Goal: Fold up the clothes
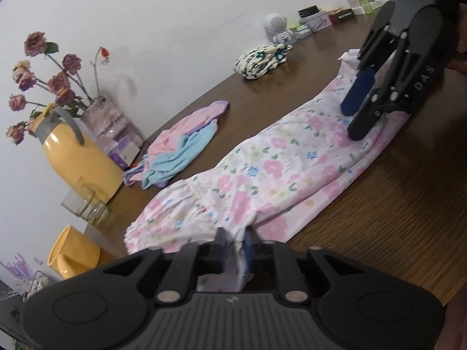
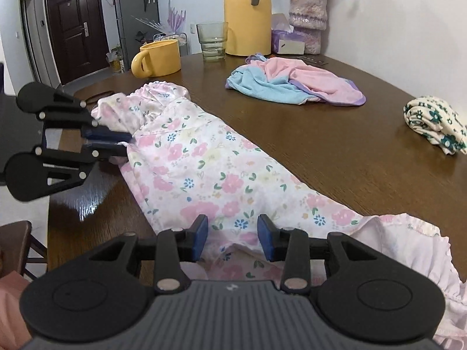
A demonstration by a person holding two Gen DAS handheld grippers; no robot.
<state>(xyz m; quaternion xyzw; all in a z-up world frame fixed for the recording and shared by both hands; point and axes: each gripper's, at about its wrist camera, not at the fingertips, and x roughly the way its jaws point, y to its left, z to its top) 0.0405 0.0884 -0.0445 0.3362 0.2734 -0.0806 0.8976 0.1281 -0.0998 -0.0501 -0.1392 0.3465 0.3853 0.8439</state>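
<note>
Here, a floral garment [image 2: 204, 169] lies stretched lengthwise on the wooden table [image 2: 335, 151], one gripper at each end.

Nearest in its own view, the left gripper [image 1: 235, 243] is pinched on the gathered hem, probably to keep that end taut; at the opposite end the right gripper [image 2: 233, 233] stands wide apart just over the cloth, gripping nothing. The garment is white with pink and blue flowers, already doubled into a long narrow band, its frilled edges bunched at both ends. Beyond it a pink-and-blue garment [image 2: 294, 84] lies crumpled, and a green-flowered piece [image 2: 435, 124] sits in a compact bundle. Farthest stand a yellow mug [image 2: 157, 58], a glass [image 2: 212, 40] and a yellow jug [image 2: 248, 17].
</note>
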